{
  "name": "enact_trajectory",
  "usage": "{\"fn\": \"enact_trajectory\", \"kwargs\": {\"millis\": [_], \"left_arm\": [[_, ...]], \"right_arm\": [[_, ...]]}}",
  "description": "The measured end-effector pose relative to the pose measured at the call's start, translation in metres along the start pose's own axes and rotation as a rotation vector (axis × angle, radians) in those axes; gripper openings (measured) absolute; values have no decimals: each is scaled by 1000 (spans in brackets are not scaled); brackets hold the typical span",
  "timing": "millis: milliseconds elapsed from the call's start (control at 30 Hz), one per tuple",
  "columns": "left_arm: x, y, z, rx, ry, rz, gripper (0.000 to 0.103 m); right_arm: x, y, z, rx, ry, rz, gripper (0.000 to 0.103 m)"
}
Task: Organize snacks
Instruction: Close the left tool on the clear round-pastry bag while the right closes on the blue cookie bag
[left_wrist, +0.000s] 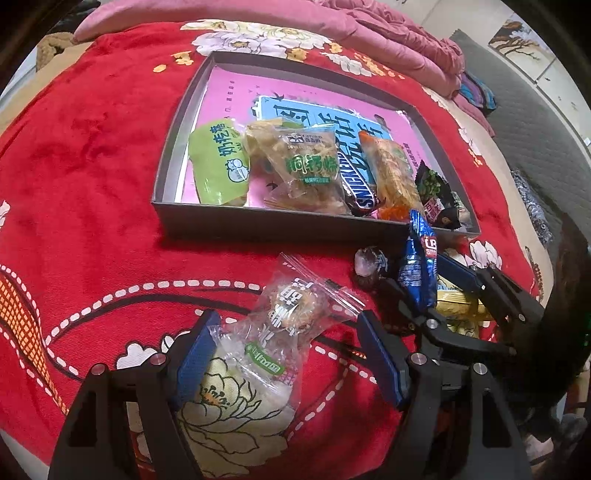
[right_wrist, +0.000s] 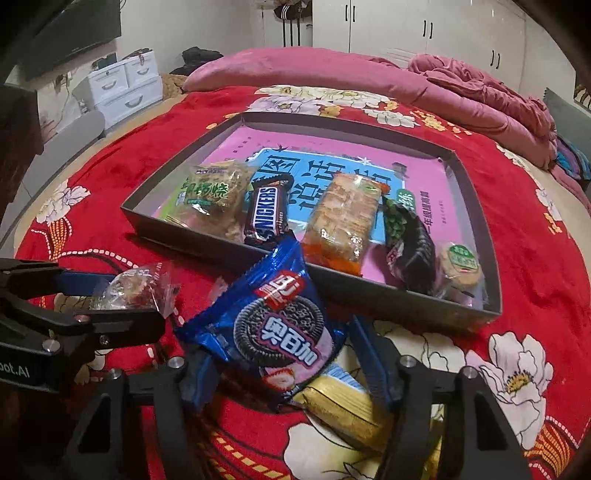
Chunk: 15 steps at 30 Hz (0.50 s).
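Observation:
A grey shallow box on the red bedspread holds several snacks in a row: a green packet, a Snickers bar and a cracker pack. My left gripper is open around a clear pastry packet that lies on the spread; it also shows in the right wrist view. My right gripper is shut on a blue Oreo packet, held just before the box's near wall. A yellow packet lies under it.
A dark wrapped candy lies on the spread between the grippers. A pink quilt is bunched behind the box. White drawers stand beyond the bed at the left.

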<state>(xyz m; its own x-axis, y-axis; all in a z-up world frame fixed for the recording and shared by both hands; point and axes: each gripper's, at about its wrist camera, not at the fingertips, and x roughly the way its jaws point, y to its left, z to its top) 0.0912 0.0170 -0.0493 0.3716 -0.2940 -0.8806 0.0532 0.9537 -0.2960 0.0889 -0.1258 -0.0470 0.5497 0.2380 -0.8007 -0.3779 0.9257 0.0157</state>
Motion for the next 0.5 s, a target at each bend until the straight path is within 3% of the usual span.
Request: {"fn": "enact_trajectory", "kwargs": {"millis": [100,400,500], "left_arm": [[2,0,1,-5,5,2,77],[13,-9,3,30,6,53,76],[15,-16,4,58,-2,67,65]], "right_arm": [[-5,-5,0,25,-14,55,49],[-19,-38,1,205,-58,159,49],[-21,-45,1,240,-66,165,49]]}}
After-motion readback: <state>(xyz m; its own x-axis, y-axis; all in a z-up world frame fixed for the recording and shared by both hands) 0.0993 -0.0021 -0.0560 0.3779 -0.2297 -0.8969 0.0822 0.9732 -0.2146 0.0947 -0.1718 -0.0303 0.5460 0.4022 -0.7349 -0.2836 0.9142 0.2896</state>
